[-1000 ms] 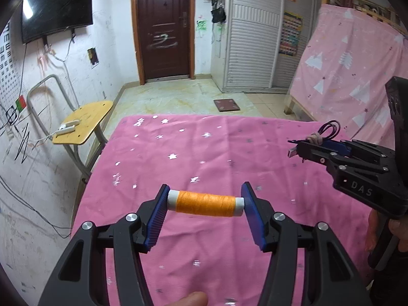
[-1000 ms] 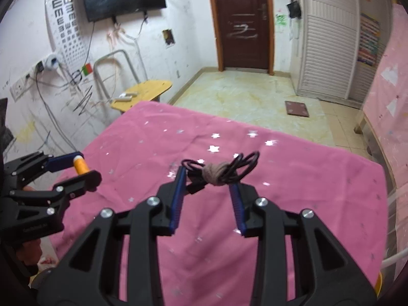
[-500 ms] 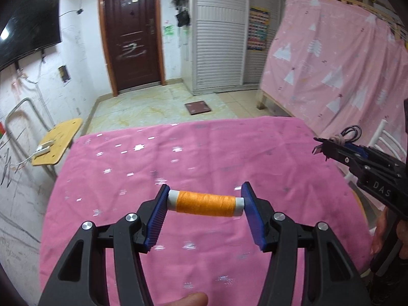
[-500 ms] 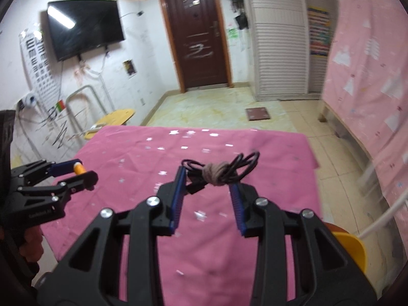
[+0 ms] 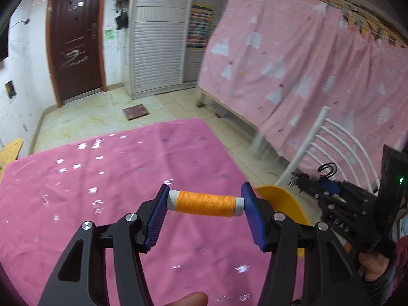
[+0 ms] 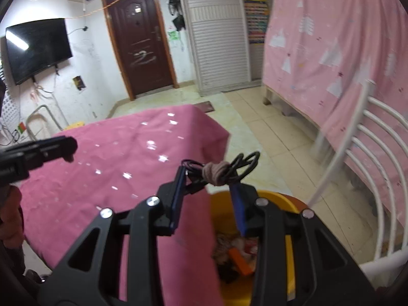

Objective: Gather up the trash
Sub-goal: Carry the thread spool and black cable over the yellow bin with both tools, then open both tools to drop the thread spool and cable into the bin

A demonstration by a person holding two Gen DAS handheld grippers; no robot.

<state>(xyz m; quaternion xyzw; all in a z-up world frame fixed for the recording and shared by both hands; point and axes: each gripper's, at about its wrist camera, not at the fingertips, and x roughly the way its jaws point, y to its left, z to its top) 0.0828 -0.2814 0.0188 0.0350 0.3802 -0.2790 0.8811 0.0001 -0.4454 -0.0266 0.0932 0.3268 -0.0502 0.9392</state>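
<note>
- The left gripper (image 5: 205, 202), black with blue ribbed pads, is clamped on a spool of orange thread with white ends (image 5: 205, 202); the spool lies crosswise between the pads, one end against each, above the pink star-printed tablecloth (image 5: 107, 178).
- A fingertip (image 5: 187, 299) shows at the bottom edge of the left wrist view, under the gripper.
- The right gripper (image 6: 207, 178), of the same black and blue make, pinches a bundle of thin black cord bound at its middle with a brownish band (image 6: 219, 172); the loops stick out above and to both sides of the pads.
- Directly beneath the right gripper stands a round yellow plastic bin (image 6: 290, 244), just beside the table edge; inside it lie mixed scraps, among them an orange piece, too blurred to name.
- In the left wrist view the right gripper (image 5: 298, 179) hangs over the same yellow bin (image 5: 280, 199), held by a hand (image 5: 369, 262) in a dark sleeve.
- In the right wrist view the left gripper (image 6: 67, 146) reaches in from the left over the tablecloth (image 6: 127, 158).
- A white metal chair back with curved bars (image 6: 369, 168) stands right of the bin.
- Beyond it, a pale pink sheet with white tree shapes (image 5: 293, 63) drapes a wooden frame.
- At the far wall are a dark brown door (image 6: 140, 51), a white slatted wardrobe (image 6: 216, 38) and a black wall-mounted screen (image 6: 38, 51).
</note>
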